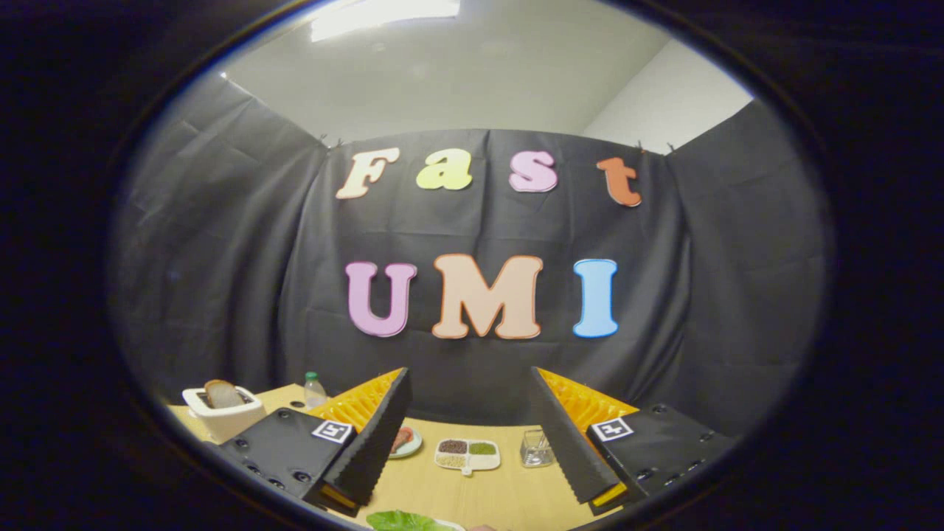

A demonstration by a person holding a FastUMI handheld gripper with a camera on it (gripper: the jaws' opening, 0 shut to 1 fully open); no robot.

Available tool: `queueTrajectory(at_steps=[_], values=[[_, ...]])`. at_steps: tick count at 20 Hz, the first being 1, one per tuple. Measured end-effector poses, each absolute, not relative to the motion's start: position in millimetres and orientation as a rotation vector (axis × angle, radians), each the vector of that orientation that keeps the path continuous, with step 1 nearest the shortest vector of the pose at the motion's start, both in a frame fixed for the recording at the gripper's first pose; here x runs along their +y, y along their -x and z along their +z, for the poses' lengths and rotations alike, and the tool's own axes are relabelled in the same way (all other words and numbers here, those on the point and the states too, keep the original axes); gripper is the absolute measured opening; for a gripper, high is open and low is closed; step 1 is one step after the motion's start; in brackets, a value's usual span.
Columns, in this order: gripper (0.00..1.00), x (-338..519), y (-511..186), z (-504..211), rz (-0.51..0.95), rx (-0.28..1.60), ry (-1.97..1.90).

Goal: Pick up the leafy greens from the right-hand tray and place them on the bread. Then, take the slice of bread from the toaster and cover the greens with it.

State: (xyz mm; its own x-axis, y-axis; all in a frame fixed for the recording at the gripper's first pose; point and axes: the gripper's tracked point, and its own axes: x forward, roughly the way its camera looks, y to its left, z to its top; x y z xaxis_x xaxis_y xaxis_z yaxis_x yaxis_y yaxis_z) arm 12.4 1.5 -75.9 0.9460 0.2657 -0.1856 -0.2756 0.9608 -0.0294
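The gripper (pixel 468 442) had its fingers wide apart, holding nothing. The leafy greens (pixel 402 521) lay low, just below and between the fingertips, a bit to left. Toaster (pixel 223 414) w/ bread slice (pixel 220 394) stood far left, beyond the left finger.

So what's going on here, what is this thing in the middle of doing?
A handheld claw is held above a wooden table with its fingers spread wide and nothing between them. The leafy greens lie just below and between the fingers, not yet picked up. A slice of bread stands in the white toaster off to the left. Beyond the fingers sit a divided dish of seeds, a small plate, a clear glass and a small bottle.
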Motion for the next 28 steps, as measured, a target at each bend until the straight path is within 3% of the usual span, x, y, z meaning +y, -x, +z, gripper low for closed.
queueTrajectory(at_steps=[6,14,28], values=[[1.00,23.9,10.0,-139.1,0.520,0.333,0.197],[1.00,19.0,23.5,-219.5,0.665,0.510,0.268],[1.00,19.4,107.5,-369.2,1.043,0.925,0.481]])
